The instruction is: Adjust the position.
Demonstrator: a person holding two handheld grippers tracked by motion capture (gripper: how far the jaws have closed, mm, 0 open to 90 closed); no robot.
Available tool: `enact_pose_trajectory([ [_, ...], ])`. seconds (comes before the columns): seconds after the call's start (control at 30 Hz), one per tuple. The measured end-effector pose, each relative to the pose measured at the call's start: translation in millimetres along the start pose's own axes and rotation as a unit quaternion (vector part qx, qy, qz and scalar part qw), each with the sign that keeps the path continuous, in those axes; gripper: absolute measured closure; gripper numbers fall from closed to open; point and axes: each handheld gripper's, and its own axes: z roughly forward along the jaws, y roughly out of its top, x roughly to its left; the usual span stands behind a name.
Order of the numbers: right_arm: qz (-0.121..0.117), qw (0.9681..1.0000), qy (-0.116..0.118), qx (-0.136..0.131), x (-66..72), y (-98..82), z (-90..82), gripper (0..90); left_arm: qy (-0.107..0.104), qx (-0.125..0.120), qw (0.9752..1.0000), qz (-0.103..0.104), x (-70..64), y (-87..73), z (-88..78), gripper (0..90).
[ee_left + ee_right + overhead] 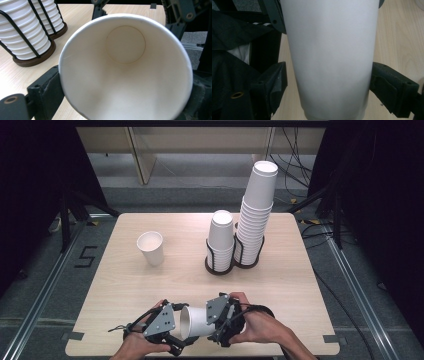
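Paper cup (pixel 196 322) between both tongs (near table (pixel 125 285) front edge), open middle

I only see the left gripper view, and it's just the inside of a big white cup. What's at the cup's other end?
Observer: The right gripper. Its jaws stand on either side of the paper cup near its bottom, and the cup is lying sideways.
Operator: Are any cups sitting by themselves?
Observer: Yes, a single cup stands upright, mouth up, alone on the left part of the table.
Operator: Which pile of cups is bigger?
Observer: The tall stack on the right rises well above the short stack next to it.
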Motion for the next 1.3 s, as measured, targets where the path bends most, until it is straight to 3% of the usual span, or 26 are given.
enact_pose_trajectory([
  [0.17, -0.014, 0.9997, -0.012, 0.018, -2.8, 1.4, 8.8, 18.0, 0.000, 0.003, 1.0000, -0.001, -1.2, 1.7, 0.0, 8.0],
  [0.23, -0.012, 0.9997, -0.010, 0.018, -2.7, 1.1, 11.9, 19.5, -0.004, -0.001, 1.0000, -0.004, -1.6, 2.0, 0.1, 7.9],
  [0.3, -0.024, 0.9996, -0.007, 0.014, -4.6, 1.0, 14.4, 21.8, -0.006, -0.003, 1.0000, -0.006, -1.0, 1.3, 0.1, 7.3],
  [0.33, -0.016, 0.9998, 0.000, 0.006, -3.9, 0.6, 15.2, 22.0, -0.006, -0.010, 0.9998, -0.013, -0.2, 0.4, 0.0, 6.3],
  [0.37, 0.009, 0.9999, 0.004, 0.004, -1.7, -1.1, 14.4, 22.1, -0.005, -0.018, 0.9996, -0.019, 1.2, -0.7, -0.2, 5.3],
  [0.4, 0.003, 0.9998, 0.016, -0.012, -4.5, -2.0, 14.7, 22.2, -0.004, -0.032, 0.9990, -0.030, 2.2, -2.1, 0.1, 4.5],
  [0.5, 0.012, 0.9976, 0.030, -0.061, -12.4, -9.2, 12.3, 22.4, 0.002, -0.064, 0.9959, -0.063, 6.0, -3.8, -1.1, 0.4],
  [0.53, 0.015, 0.9963, 0.027, -0.080, -15.4, -12.2, 11.4, 22.5, 0.000, -0.083, 0.9934, -0.078, 7.3, -4.6, -1.0, 0.0],
  [0.63, 0.050, 0.9875, 0.044, -0.143, -20.1, -19.5, 5.9, 22.5, -0.010, -0.122, 0.9854, -0.118, 9.5, -7.4, -1.7, 4.5],
  [0.7, 0.061, 0.9825, 0.050, -0.169, -23.0, -22.5, 3.8, 22.5, 0.001, -0.127, 0.9849, -0.118, 8.8, -7.2, -2.3, 5.0],
  [0.77, 0.060, 0.9817, 0.044, -0.175, -23.3, -23.2, 3.5, 22.4, 0.002, -0.139, 0.9835, -0.116, 7.7, -6.5, -2.3, 6.9],
  [0.87, 0.062, 0.9796, 0.045, -0.186, -23.4, -23.2, 5.0, 22.3, 0.005, -0.165, 0.9782, -0.126, 6.2, -5.3, -1.5, 7.2],
  [0.93, 0.072, 0.9777, 0.052, -0.190, -22.9, -23.0, 6.6, 22.3, 0.011, -0.158, 0.9790, -0.127, 5.7, -4.9, -3.3, 6.9],
  [1.0, 0.075, 0.9771, 0.051, -0.193, -22.6, -22.7, 6.9, 22.2, 0.012, -0.170, 0.9764, -0.133, 5.4, -5.1, -3.0, 6.5],
  [1.17, 0.080, 0.9749, 0.052, -0.201, -21.9, -21.3, 9.1, 22.2, 0.017, -0.182, 0.9734, -0.138, 4.8, -4.4, -3.4, 6.2],
  [1.3, 0.084, 0.9742, 0.056, -0.202, -21.2, -21.0, 12.9, 22.2, 0.018, -0.182, 0.9739, -0.134, 4.6, -4.7, -3.2, 7.3],
])
